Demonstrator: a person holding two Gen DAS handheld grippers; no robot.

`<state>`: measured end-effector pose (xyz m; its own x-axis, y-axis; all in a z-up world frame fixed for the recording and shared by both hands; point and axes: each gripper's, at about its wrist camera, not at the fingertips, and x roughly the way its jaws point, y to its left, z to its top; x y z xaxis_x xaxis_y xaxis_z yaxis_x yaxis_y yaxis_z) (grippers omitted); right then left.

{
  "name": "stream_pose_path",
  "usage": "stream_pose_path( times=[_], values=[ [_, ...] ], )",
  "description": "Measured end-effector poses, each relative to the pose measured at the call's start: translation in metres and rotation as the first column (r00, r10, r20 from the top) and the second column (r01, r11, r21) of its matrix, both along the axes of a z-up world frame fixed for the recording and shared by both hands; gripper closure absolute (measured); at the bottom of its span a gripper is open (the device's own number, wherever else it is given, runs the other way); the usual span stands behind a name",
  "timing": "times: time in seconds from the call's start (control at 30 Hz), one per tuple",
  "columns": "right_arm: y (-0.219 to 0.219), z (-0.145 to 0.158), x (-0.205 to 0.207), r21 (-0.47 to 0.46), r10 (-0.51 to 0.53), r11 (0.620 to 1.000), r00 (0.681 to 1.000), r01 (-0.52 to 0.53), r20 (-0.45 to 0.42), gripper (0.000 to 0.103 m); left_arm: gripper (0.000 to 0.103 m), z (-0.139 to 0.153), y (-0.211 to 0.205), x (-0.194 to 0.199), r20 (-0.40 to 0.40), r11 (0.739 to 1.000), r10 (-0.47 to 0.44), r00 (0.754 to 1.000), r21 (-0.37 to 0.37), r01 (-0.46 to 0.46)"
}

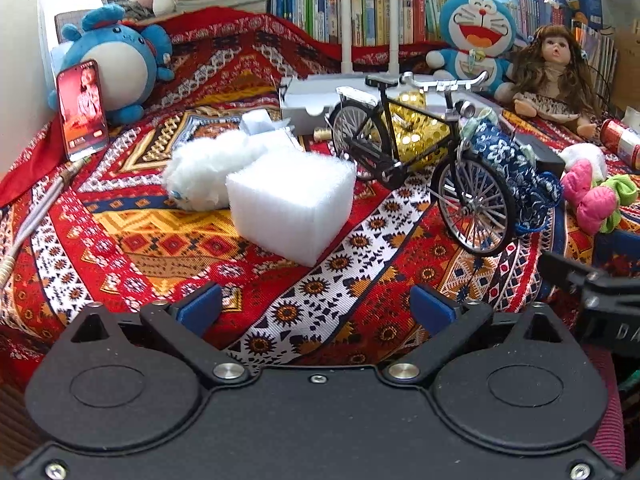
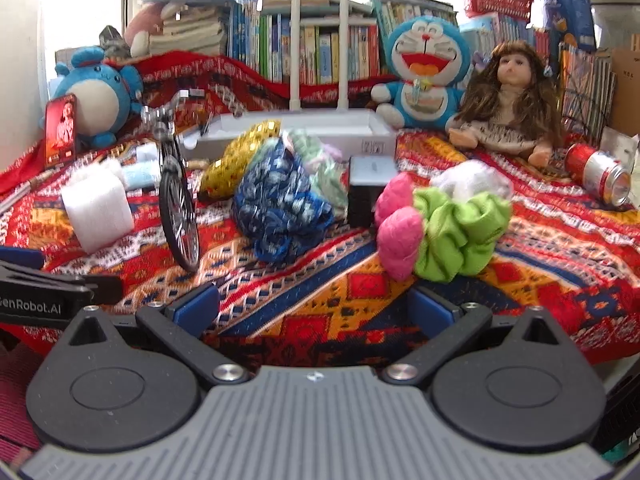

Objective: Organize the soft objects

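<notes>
White foam, a squarish block (image 1: pixel 291 204), sits on the patterned cloth (image 1: pixel 320 300) at about twelve o'clock from the left hand-held gripper (image 1: pixel 316 306), whose blue pads stand wide apart with nothing between them, a white fluffy wad (image 1: pixel 204 172) touching the block at its ten o'clock. The right hand-held gripper (image 2: pixel 316 306) is likewise spread and empty, with the pink and green scrunchies (image 2: pixel 436 236) near at its one o'clock. I judge the left nearer the foam and the right nearer the scrunchies; neither block face looks longer, so approach angle matters little.
</notes>
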<state>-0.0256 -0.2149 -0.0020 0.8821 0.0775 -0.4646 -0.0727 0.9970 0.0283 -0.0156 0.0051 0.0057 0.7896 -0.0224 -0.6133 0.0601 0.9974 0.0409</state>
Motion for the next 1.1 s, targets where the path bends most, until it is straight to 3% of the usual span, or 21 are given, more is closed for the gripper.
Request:
stream_pose_path(
  times=[0.17, 0.27, 0.33, 0.47, 0.7, 0.8, 1.1],
  values=[
    [-0.01, 0.013, -0.007, -0.02, -0.055, 0.998, 0.995, 0.056, 0.078, 0.012, 0.01, 0.02, 0.007, -0.013, 0.12, 1.0, 0.018, 0.993, -0.028, -0.015],
    [-0.018, 0.015, -0.004, -0.016, -0.085, 0.996, 0.993, 0.087, 0.084, 0.019, 0.009, 0.026, 0.011, -0.017, 0.219, 0.998, 0.052, 0.974, -0.03, -0.046],
    [-0.023, 0.015, -0.001, -0.004, -0.104, 0.994, 0.992, 0.105, 0.077, 0.025, 0.009, 0.029, 0.015, -0.014, 0.244, 0.998, 0.064, 0.968, -0.03, -0.058],
    [-0.023, 0.011, 0.006, -0.011, -0.123, 0.992, 0.99, 0.124, 0.066, 0.046, 0.012, 0.024, 0.022, -0.002, 0.207, 0.997, 0.055, 0.977, -0.059, -0.043],
    [-0.017, 0.005, 0.01, -0.058, -0.131, 0.989, 0.987, 0.137, 0.089, 0.054, 0.02, 0.016, 0.023, 0.011, 0.185, 0.996, 0.044, 0.982, -0.09, -0.028],
    [-0.016, 0.007, 0.008, -0.067, -0.162, 0.983, 0.981, 0.17, 0.108, 0.068, 0.026, 0.013, 0.023, 0.013, 0.175, 0.995, 0.047, 0.984, -0.095, -0.03],
    [-0.004, 0.011, 0.001, -0.117, -0.137, 0.98, 0.975, 0.159, 0.175, 0.069, 0.028, 0.002, 0.02, 0.013, 0.167, 0.995, 0.06, 0.984, -0.092, -0.045]
  ],
)
